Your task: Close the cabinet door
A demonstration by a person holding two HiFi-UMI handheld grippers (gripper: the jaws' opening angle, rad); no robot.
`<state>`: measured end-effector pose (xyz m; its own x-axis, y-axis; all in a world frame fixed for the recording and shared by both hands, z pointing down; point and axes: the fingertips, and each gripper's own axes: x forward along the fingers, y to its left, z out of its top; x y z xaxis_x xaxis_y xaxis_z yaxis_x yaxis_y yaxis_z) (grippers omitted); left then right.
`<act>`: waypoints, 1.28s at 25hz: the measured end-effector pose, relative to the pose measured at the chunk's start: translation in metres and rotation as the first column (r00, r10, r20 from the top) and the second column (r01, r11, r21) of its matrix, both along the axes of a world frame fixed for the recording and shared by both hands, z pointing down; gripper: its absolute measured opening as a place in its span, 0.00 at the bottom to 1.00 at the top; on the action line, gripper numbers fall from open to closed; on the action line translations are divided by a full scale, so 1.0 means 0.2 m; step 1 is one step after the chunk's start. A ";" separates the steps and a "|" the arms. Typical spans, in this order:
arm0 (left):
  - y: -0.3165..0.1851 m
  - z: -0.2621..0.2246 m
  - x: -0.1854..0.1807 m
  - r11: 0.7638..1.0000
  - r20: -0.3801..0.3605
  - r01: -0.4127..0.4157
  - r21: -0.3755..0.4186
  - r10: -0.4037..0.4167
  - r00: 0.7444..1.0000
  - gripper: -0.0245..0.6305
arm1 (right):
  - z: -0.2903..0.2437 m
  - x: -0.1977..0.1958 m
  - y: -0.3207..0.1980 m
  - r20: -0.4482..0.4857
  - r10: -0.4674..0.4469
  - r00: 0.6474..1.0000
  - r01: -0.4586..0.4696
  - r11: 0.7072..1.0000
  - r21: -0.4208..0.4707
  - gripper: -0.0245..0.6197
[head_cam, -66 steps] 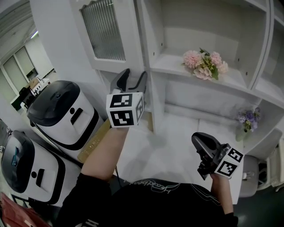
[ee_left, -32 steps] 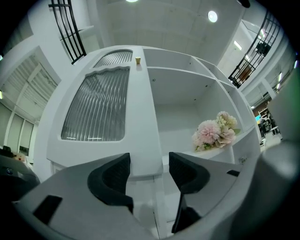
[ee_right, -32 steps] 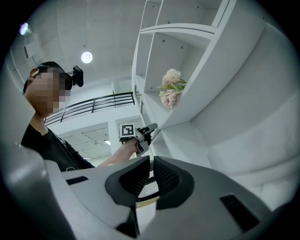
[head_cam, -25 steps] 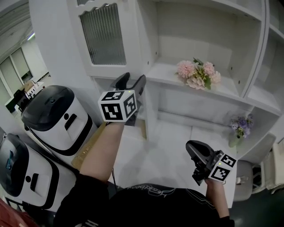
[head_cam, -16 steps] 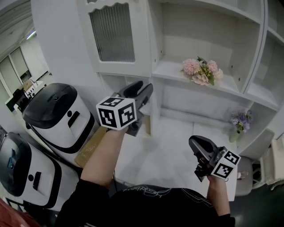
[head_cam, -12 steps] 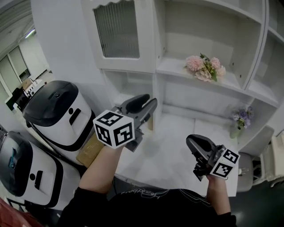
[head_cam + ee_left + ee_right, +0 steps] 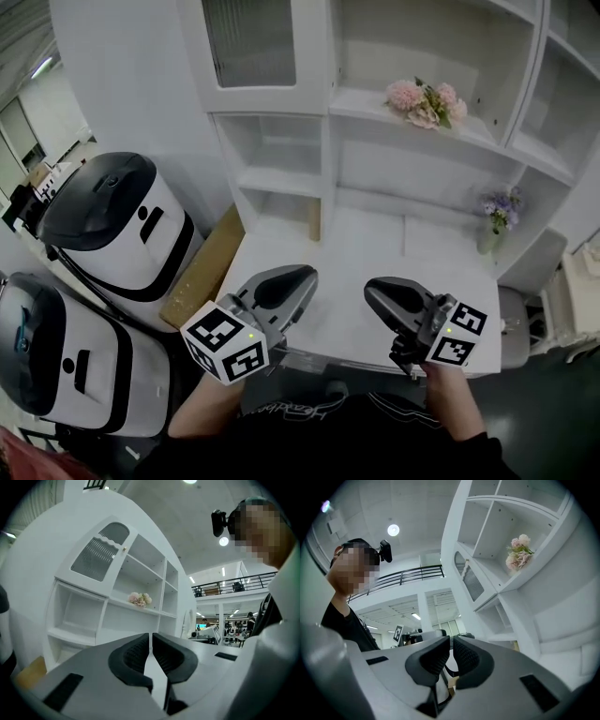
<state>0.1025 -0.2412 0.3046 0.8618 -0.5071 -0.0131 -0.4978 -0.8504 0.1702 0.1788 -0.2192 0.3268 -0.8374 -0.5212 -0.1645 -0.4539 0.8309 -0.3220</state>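
Holding the left hand-held gripper (image 7: 292,281) low at the near edge of the tabletop (image 7: 366,246), just clamped together on nothing at all. Matching it with the right hand-held gripper (image 7: 380,292) close alongside, also pressed together and empty. Looking up and well ahead of the left one: ribbed-glass cabinet door (image 7: 255,42) sitting flush in its frame, shut. Up ahead of the right one, spotting pink flowers (image 7: 427,98) on an open shelf (image 7: 370,105).
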 end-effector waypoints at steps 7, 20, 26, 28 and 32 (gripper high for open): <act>0.19 0.23 -0.05 0.996 -0.028 0.004 -0.085 -0.007 1.000 0.10 | 0.05 -0.04 0.17 0.022 0.058 0.998 -0.057 0.998 -0.010 0.11; 0.31 0.22 -0.05 0.997 -0.060 -0.010 -0.076 0.005 0.998 0.10 | 0.14 -0.08 0.30 -0.007 0.067 0.998 -0.067 0.997 -0.033 0.11; 0.29 0.23 -0.05 0.996 -0.053 0.001 -0.088 -0.006 0.999 0.10 | 0.16 -0.07 0.30 -0.001 0.064 0.998 -0.064 0.997 -0.041 0.11; 0.28 0.24 -0.05 0.996 -0.054 0.003 -0.091 -0.008 0.998 0.10 | 0.16 -0.07 0.29 -0.001 0.062 0.998 -0.062 0.997 -0.042 0.11; 0.27 0.25 -0.05 0.995 -0.058 0.007 -0.096 -0.012 0.998 0.10 | 0.17 -0.07 0.28 -0.003 0.062 0.998 -0.062 0.997 -0.045 0.11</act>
<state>0.0932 -0.1867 0.3536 0.8562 -0.5164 -0.0138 -0.4925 -0.8241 0.2799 0.1647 -0.1634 0.3613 -0.8036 -0.5789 -0.1384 -0.5045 0.7858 -0.3577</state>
